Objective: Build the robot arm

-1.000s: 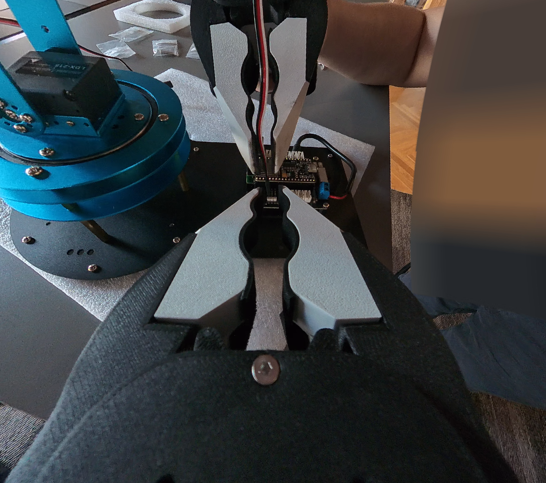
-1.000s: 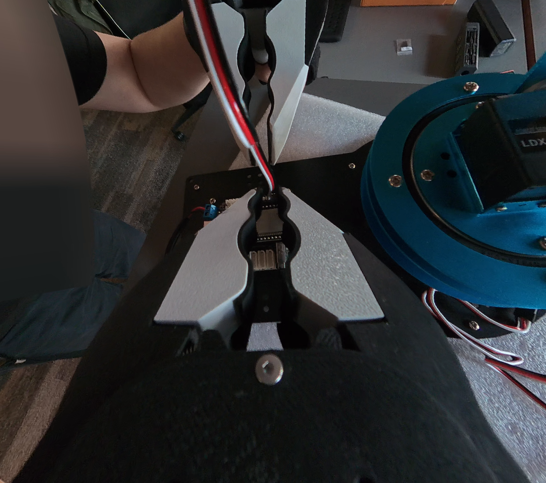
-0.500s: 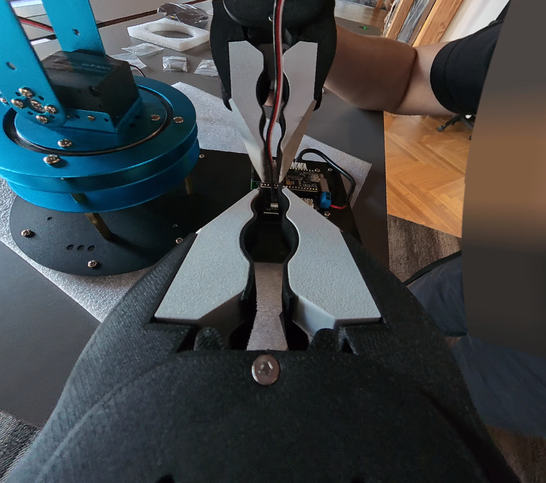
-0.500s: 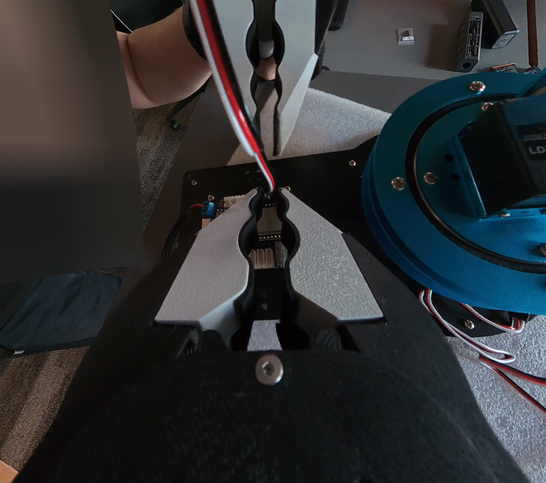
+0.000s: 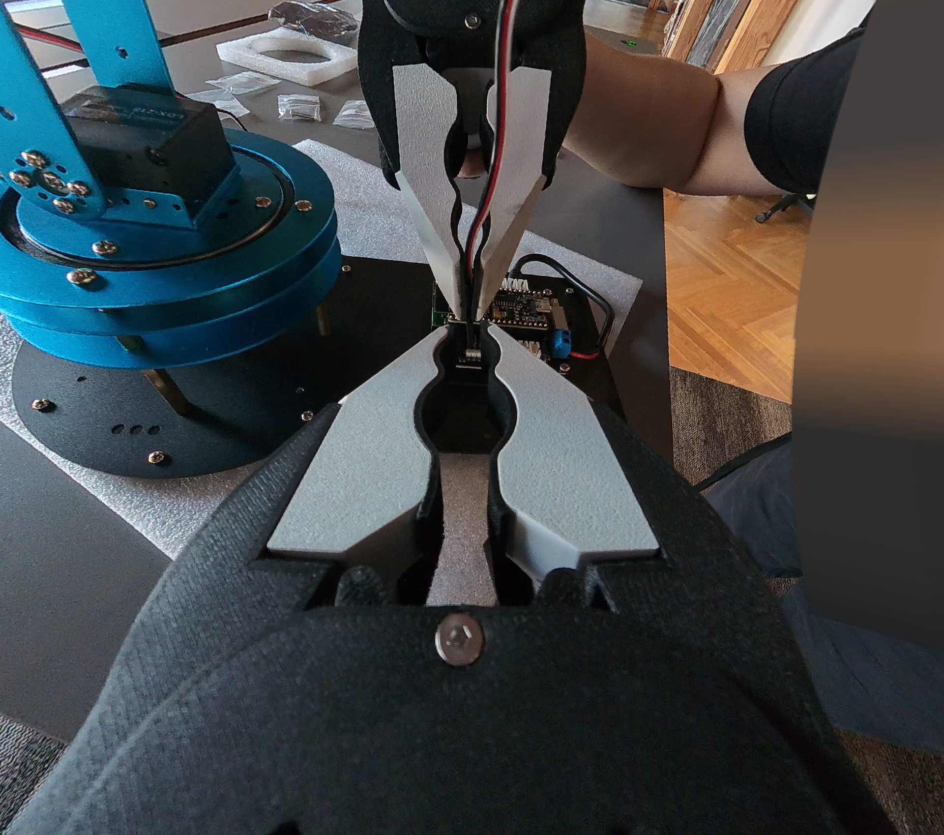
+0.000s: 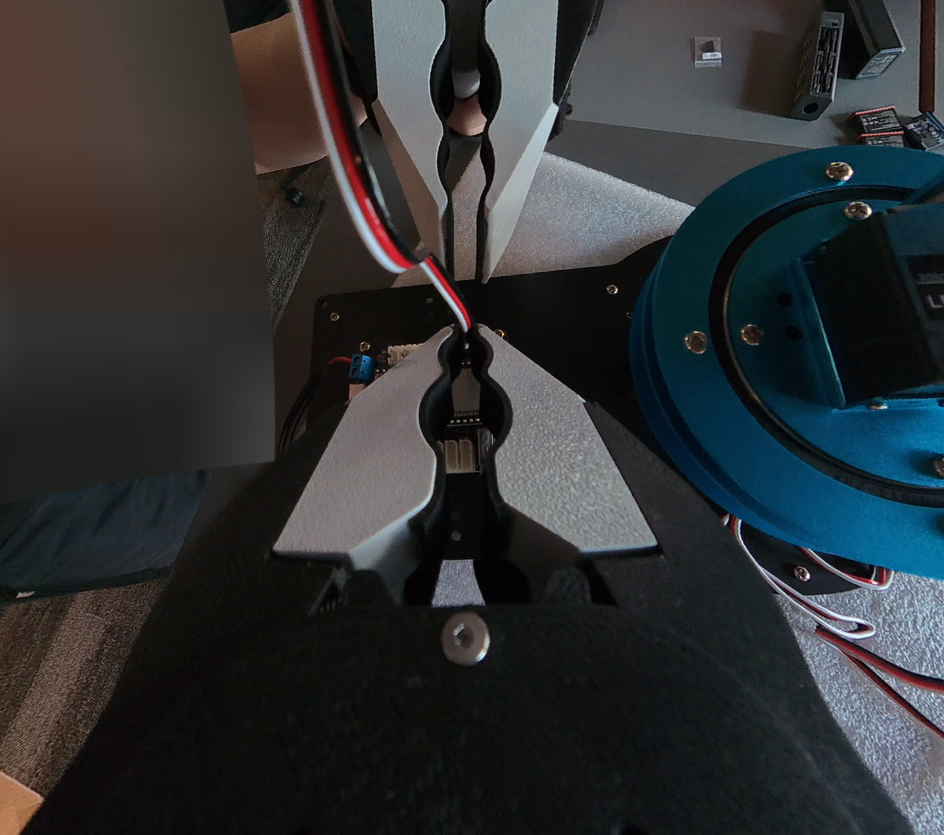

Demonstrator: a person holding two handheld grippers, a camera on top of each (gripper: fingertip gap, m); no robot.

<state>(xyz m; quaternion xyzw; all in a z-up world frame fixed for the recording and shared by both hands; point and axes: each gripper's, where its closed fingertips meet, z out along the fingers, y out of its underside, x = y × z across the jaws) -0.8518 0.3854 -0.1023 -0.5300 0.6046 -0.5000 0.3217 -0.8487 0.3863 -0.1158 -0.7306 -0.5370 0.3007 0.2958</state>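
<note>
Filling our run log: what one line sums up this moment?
left gripper: narrowly open, empty | right gripper: shut on red-white-black ribbon cable | cable end at dark circuit board

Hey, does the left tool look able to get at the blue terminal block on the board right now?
Probably yes. The block sits uncovered at the edge of the board, right of the tips of the left tool; the right tool, shut on the cable, is off to the block's left, not over it.

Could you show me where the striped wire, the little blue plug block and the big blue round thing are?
striped wire (image 6: 327, 105): right wrist view, on its red strand.
blue plug block (image 5: 561, 343): left wrist view, on its front face.
blue round base (image 5: 214, 279): left wrist view, on its outer rim.
</note>
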